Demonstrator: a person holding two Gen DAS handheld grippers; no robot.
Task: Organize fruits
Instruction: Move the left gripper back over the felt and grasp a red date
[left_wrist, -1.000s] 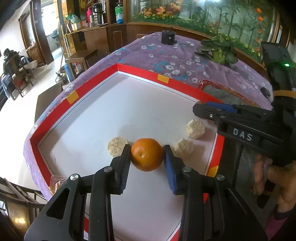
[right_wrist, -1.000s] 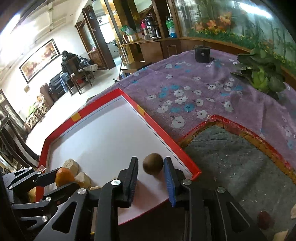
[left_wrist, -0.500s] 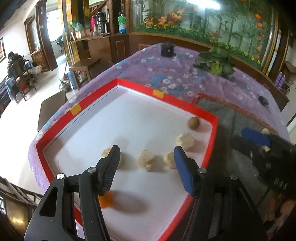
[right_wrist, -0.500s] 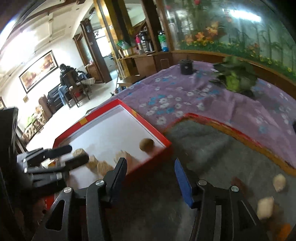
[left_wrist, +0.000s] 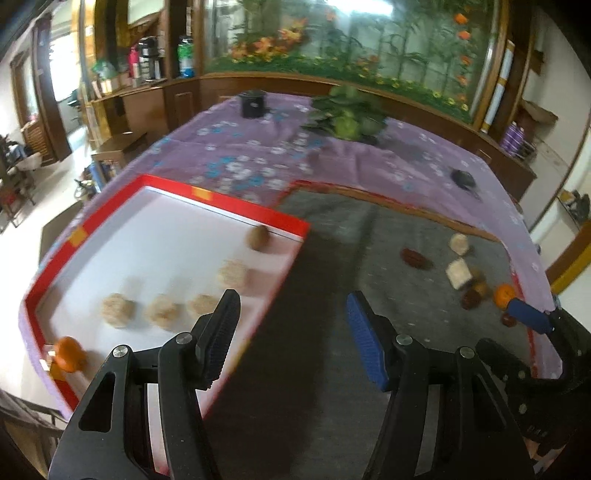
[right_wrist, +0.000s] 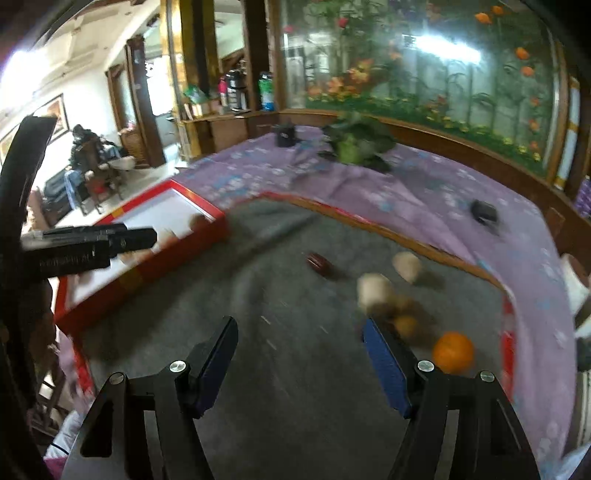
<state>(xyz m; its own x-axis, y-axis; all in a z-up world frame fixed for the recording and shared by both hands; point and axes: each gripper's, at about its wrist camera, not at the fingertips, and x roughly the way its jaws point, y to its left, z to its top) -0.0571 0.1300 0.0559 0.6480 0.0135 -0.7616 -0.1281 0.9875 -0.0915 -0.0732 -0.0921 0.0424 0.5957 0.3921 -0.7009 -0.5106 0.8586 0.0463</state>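
Left wrist view: the left gripper (left_wrist: 291, 332) has just been opening and stands wide with nothing between its jaws, over the grey mat (left_wrist: 332, 369). In the red-rimmed tray (left_wrist: 251, 212) lie an orange (left_wrist: 68, 353), a brown fruit (left_wrist: 258, 238) and pale lumps (left_wrist: 118, 310).

Right wrist view: the right gripper (right_wrist: 299, 362), jaws just opened further, is empty above the mat; a second orange (right_wrist: 453, 351) lies just beside its right finger.

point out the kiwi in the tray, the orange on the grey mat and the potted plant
kiwi (left_wrist: 258, 238), left wrist view, middle of its brown skin
orange on the grey mat (right_wrist: 453, 351), right wrist view, centre of its peel
potted plant (left_wrist: 347, 120), left wrist view, on its green leaves
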